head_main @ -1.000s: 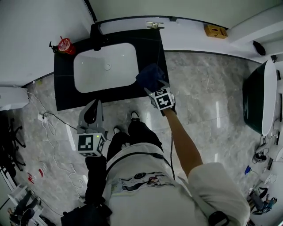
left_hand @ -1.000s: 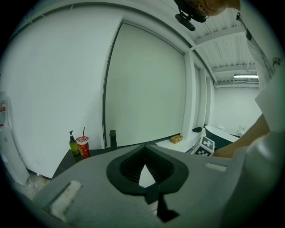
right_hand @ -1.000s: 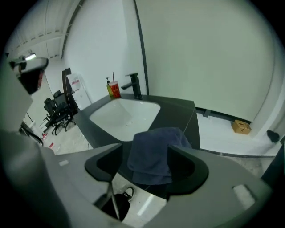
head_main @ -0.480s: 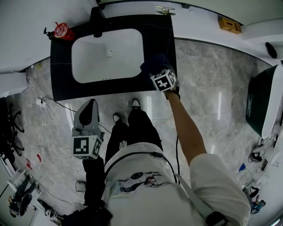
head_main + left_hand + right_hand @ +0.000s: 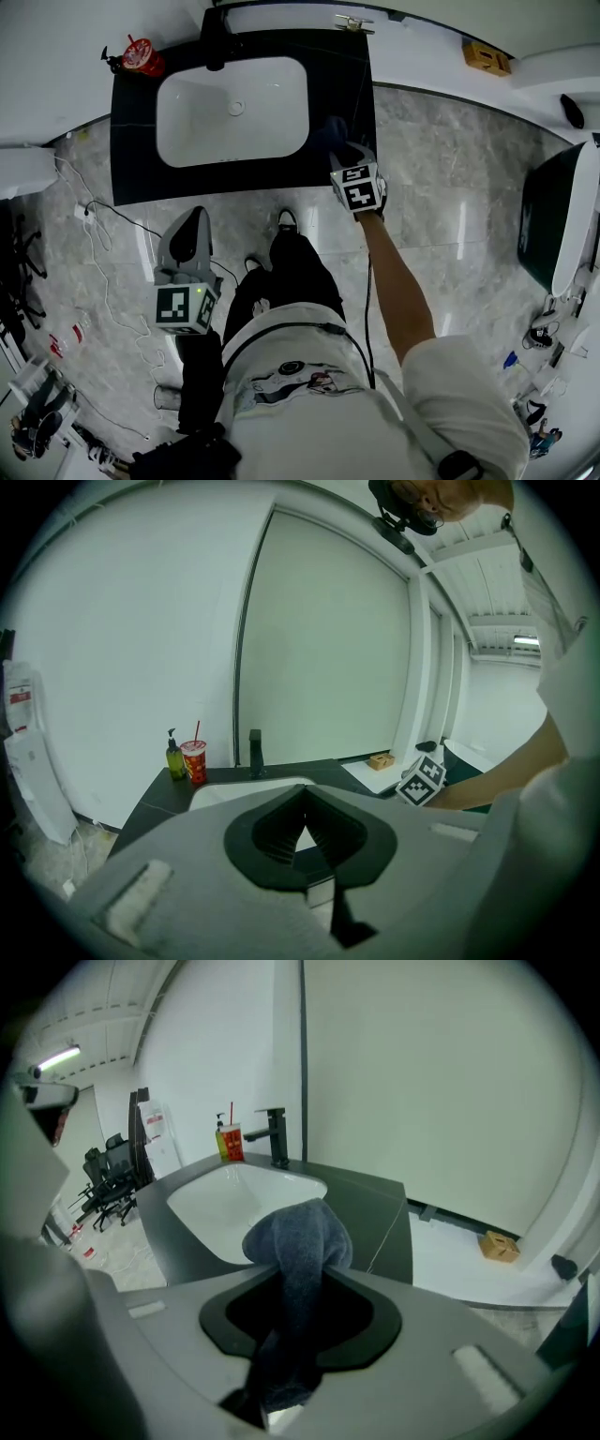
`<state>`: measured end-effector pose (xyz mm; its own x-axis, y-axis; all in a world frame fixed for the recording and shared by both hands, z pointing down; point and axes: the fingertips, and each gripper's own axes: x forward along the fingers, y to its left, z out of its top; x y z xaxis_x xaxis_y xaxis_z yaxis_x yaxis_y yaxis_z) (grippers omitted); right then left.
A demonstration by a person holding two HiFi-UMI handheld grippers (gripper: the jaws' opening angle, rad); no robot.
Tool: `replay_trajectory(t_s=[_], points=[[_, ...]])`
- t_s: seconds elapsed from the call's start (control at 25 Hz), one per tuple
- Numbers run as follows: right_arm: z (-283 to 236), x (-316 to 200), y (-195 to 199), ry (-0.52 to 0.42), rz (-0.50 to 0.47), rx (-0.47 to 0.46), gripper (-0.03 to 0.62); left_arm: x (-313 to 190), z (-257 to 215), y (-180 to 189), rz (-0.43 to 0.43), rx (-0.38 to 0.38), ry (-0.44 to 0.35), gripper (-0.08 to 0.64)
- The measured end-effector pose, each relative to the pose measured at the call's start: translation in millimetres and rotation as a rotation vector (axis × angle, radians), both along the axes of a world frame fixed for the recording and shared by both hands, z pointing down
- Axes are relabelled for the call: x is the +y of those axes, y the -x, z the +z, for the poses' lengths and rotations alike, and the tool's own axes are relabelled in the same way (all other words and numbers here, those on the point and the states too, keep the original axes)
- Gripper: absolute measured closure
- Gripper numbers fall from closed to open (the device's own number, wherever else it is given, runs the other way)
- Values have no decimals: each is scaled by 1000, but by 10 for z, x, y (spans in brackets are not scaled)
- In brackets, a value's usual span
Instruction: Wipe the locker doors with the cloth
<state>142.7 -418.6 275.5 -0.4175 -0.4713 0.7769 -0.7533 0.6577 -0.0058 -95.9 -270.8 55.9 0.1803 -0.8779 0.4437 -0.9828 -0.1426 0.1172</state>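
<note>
A dark blue-grey cloth (image 5: pixel 298 1241) is bunched between the jaws of my right gripper (image 5: pixel 300 1274), which are closing and pinch it; its top end bulges out past the tips. In the head view the right gripper (image 5: pixel 345 152) is at the right end of the black counter (image 5: pixel 131 178), with the cloth (image 5: pixel 330 131) just beyond it. My left gripper (image 5: pixel 192 225) hangs low over the floor in front of the counter, its jaws together and holding nothing (image 5: pixel 302 794). No locker doors can be made out.
A white basin (image 5: pixel 234 108) is set in the counter, with a black tap (image 5: pixel 214 37) behind it and a red cup (image 5: pixel 145 61) at the back left corner. White cables (image 5: pixel 103 272) trail on the floor at the left. A small brown box (image 5: pixel 486 58) lies on the ledge.
The right gripper has drawn back a little from the counter towards the person, and the cloth, which lay spread on the counter, is now gathered in its jaws. The left gripper has hardly moved.
</note>
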Motion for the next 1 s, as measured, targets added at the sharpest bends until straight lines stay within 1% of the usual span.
replay_trajectory(t_s=[0.24,0.36,0.48,0.64,0.76,0.88,1.0], points=[[-702,376,-73,-153,80,-102,482,286,-153,-14,27,10,-67,560],[-1026,713,-82,-220,106,-142,480,615,-172,-13,45,33,-95,560],[-1275,1125,-56,-272,114,-157,480,1042,-124,28,68,50,-114,560],[-1470,1664,-55,-327,104,-143,479,1643,48,101,76,67,-123,560],[-1488,1952,-98,-362,96,-118,479,2016,254,182,59,80,-112,560],[-1458,2135,-116,-391,70,-92,477,2294,420,259,28,89,-100,560],[-1352,2191,-100,-446,15,-56,476,2424,581,330,-8,89,-123,560]])
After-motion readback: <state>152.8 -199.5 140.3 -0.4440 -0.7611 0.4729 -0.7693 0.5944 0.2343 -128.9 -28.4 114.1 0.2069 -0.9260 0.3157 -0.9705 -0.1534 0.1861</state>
